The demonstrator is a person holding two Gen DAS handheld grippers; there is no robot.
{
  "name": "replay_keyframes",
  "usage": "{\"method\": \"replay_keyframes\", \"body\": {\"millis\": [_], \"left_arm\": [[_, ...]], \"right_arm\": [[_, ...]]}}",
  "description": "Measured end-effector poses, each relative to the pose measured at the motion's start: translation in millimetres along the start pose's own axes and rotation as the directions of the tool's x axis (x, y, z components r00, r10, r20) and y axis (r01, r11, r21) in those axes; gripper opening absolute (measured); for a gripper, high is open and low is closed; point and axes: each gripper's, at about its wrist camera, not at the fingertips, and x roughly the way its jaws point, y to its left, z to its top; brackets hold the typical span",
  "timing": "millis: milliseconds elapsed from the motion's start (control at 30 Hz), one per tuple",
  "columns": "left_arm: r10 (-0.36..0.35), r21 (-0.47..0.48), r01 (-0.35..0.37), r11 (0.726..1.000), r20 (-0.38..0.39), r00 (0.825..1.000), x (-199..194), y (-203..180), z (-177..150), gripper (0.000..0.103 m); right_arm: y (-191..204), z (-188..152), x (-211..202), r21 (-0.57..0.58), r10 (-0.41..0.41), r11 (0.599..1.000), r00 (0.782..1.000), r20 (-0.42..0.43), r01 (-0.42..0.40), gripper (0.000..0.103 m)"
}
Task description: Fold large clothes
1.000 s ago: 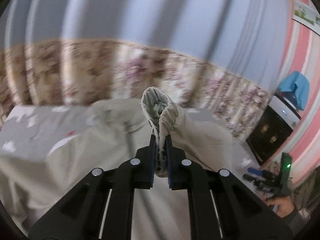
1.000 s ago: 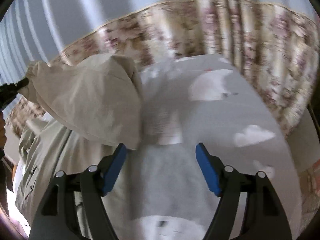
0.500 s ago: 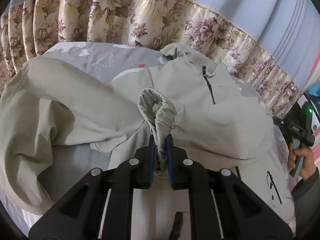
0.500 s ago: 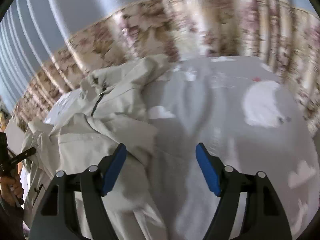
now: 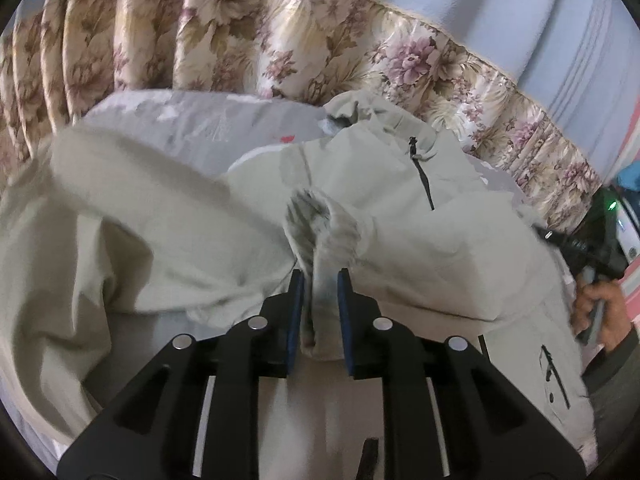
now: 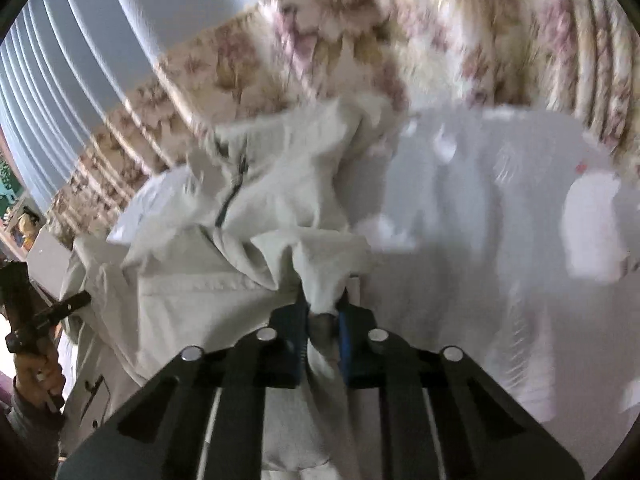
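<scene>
A pale beige zip jacket point(image 5: 400, 208) lies spread on a grey bed point(image 5: 200, 120), collar toward the curtain. My left gripper point(image 5: 320, 280) is shut on the ribbed cuff of a sleeve point(image 5: 320, 224), which lies across the jacket's body. In the right wrist view the jacket point(image 6: 248, 208) lies on the left half of the bed point(image 6: 480, 220). My right gripper point(image 6: 322, 312) is shut on a bunched fold of jacket fabric point(image 6: 320, 280) at its right edge.
A floral curtain point(image 5: 280, 40) hangs behind the bed. The person's right hand and its gripper point(image 5: 592, 264) show at the right edge of the left wrist view; the left hand and its gripper point(image 6: 36, 320) show at the left edge of the right wrist view.
My left gripper came down from high above with the sleeve cuff and laid the sleeve over the jacket. My right gripper was open and has shut on the jacket's edge.
</scene>
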Motion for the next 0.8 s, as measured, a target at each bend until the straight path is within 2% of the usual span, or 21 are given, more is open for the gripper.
{"method": "replay_keyframes", "body": {"millis": [100, 200, 267, 333, 400, 433, 467, 500, 567, 633, 667, 733, 800], "left_arm": [[0.000, 0.044, 0.000, 0.999, 0.020, 1.000, 1.9, -17.4, 16.4, 0.015], [0.017, 0.083, -0.018, 0.996, 0.014, 1.000, 17.2, -35.5, 30.2, 0.019], [0.021, 0.097, -0.020, 0.995, -0.015, 1.000, 35.9, -44.7, 34.5, 0.020], [0.045, 0.115, -0.041, 0.993, -0.031, 0.998, 52.6, -51.6, 34.1, 0.021], [0.050, 0.120, -0.046, 0.992, -0.037, 0.998, 63.7, -54.4, 32.7, 0.030], [0.060, 0.114, -0.054, 0.992, -0.045, 0.997, 69.7, -54.9, 32.5, 0.031], [0.058, 0.109, -0.052, 0.993, -0.051, 0.997, 73.1, -54.7, 32.3, 0.031], [0.056, 0.108, -0.050, 0.993, -0.055, 0.997, 75.5, -55.4, 32.4, 0.031], [0.062, 0.114, -0.057, 0.992, -0.041, 0.997, 75.3, -58.5, 34.0, 0.034], [0.067, 0.123, -0.064, 0.990, -0.018, 0.998, 71.0, -62.3, 38.7, 0.039], [0.067, 0.123, -0.066, 0.990, -0.004, 0.998, 68.4, -64.5, 42.1, 0.043], [0.069, 0.122, -0.071, 0.990, 0.022, 0.997, 64.1, -70.3, 49.3, 0.053], [0.068, 0.123, -0.071, 0.990, 0.035, 0.997, 63.4, -76.2, 54.0, 0.066]], "right_arm": [[-3.8, 21.4, -24.2, -0.036, -0.081, 0.996, 0.994, 0.078, 0.084, 0.010], [-14.9, 35.7, -32.9, -0.074, -0.176, 0.980, 0.979, 0.104, 0.184, 0.010], [-28.6, 36.2, -25.1, -0.080, -0.250, 0.963, 0.965, 0.076, 0.256, 0.010], [-50.0, 29.8, -9.4, -0.061, -0.320, 0.946, 0.947, 0.013, 0.320, 0.011], [-64.0, 19.7, 2.6, -0.049, -0.359, 0.933, 0.932, -0.041, 0.357, 0.016], [-69.7, 13.1, 7.2, -0.048, -0.385, 0.923, 0.921, -0.066, 0.382, 0.035], [-70.9, 10.1, 4.8, -0.045, -0.430, 0.903, 0.902, -0.047, 0.428, 0.060], [-71.1, 8.3, -2.2, -0.032, -0.464, 0.885, 0.886, -0.018, 0.464, 0.062], [-71.1, 10.6, -25.7, 0.025, -0.418, 0.908, 0.908, 0.039, 0.417, 0.062], [-62.2, 14.6, -42.8, 0.024, -0.399, 0.917, 0.912, 0.093, 0.399, 0.064], [-54.9, 16.4, -48.2, 0.010, -0.372, 0.928, 0.921, 0.113, 0.373, 0.068], [-34.8, 21.6, -49.4, -0.037, -0.311, 0.947, 0.941, 0.129, 0.318, 0.068], [-16.8, 24.2, -42.5, -0.092, -0.280, 0.952, 0.951, 0.133, 0.293, 0.070]]}}
